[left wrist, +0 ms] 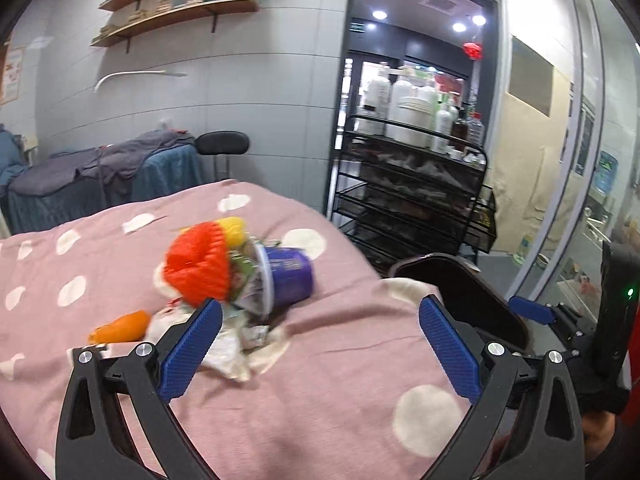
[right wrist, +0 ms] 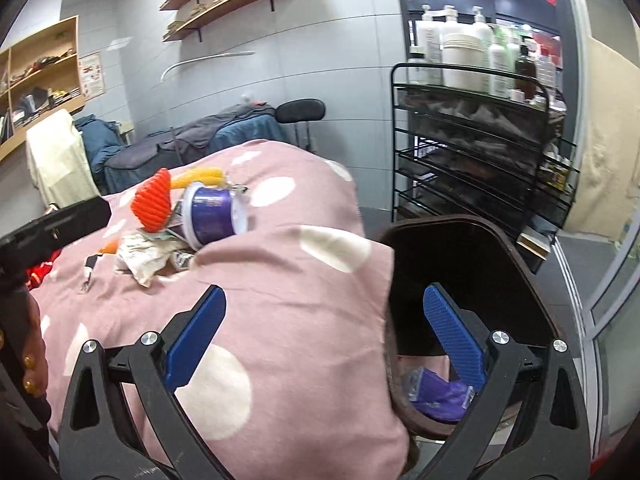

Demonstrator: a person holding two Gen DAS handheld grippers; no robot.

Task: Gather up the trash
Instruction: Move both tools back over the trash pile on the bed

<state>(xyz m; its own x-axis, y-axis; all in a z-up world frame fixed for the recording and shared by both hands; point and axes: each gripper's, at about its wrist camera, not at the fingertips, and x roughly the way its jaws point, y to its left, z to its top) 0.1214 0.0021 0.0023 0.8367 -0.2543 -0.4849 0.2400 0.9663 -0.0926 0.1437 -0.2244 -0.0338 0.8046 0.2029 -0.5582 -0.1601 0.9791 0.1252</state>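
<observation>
Left gripper [left wrist: 320,332] jaws spread wide, nothing between them — it hovers low over the pink dotted blanket [left wrist: 312,412], pads framing the near edge of the trash pile at frame centre. Right gripper [right wrist: 324,332] likewise spread and empty; its left pad sits over the blanket, its right pad over the mouth of the dark bin [right wrist: 472,264] at lower right of its view.

Trash is clustered, pieces touching:
- purple cup [left wrist: 286,276] on its side, mouth toward the left gripper, wrappers spilling out
- crumpled paper [left wrist: 230,350] just ahead of the left pad
- red ribbed piece [left wrist: 200,266] and a yellow piece [left wrist: 234,228] behind it
- orange piece [left wrist: 122,326] to the left, slightly apart

The bin already holds some purple wrapper [right wrist: 436,394] at the bottom, seen in the right view, so collection looks partly done with most of the pile left.

Judged step: approach for the next pick. Crumpled paper is nearest — the left gripper would need to drop a little forward and close on it without pinching blanket fabric, then carry right to the bin. The cup may roll if nudged.
</observation>
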